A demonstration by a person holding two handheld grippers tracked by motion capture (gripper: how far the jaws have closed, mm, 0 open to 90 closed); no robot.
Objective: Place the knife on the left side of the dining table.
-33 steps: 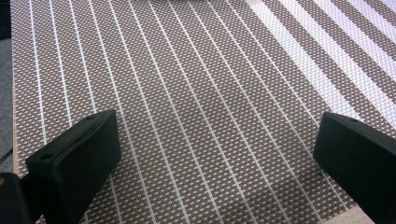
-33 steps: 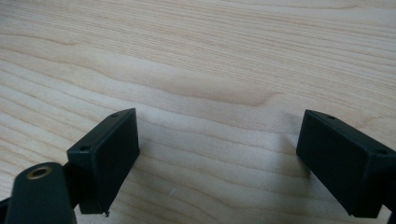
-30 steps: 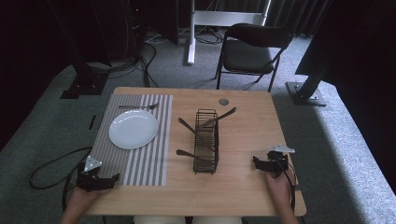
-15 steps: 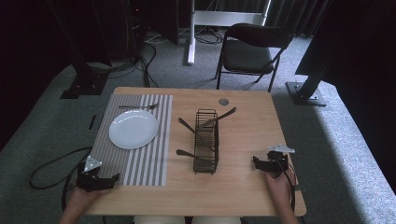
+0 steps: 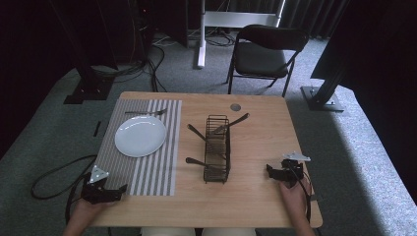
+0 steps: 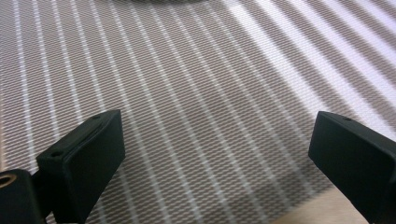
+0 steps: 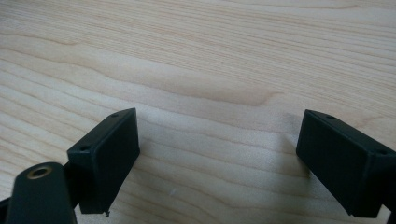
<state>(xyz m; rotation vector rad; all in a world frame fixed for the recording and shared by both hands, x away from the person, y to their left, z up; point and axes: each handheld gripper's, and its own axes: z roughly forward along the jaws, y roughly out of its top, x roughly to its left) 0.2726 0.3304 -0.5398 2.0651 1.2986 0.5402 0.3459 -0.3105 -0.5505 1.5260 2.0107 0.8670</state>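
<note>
A: Resting low at the near left corner of the table (image 5: 255, 105), the left gripper (image 5: 118, 188) lies on the striped placemat (image 5: 147, 172), doesn't it?

B: Yes. In the left gripper view its jaws stand wide apart with nothing between them, just the weave of the placemat (image 6: 196, 93) below and a sliver of bare wood at the bottom edge.

A: And the right gripper (image 5: 271, 170)?

B: It sits near the table's right front edge, a hand (image 5: 295, 194) behind it. The right gripper view shows its jaws spread just as wide, gripping nothing, over plain wood grain (image 7: 210, 60).

A: What lies nearest to them?

B: The black wire rack (image 5: 217, 147) stands upright in the middle of the table, between the two grippers, closer to the right one. Dark-handled utensils (image 5: 231, 124) poke out of it to both sides. It is apart from either gripper.

A: And on the placemat?

B: A white plate (image 5: 140, 135) sits on its far half, with a fork (image 5: 145, 112) lying just beyond the plate. Both are well apart from the left gripper.

A: Anything else on the wood?

B: A small round grey disc (image 5: 235, 106) near the far edge.
</note>
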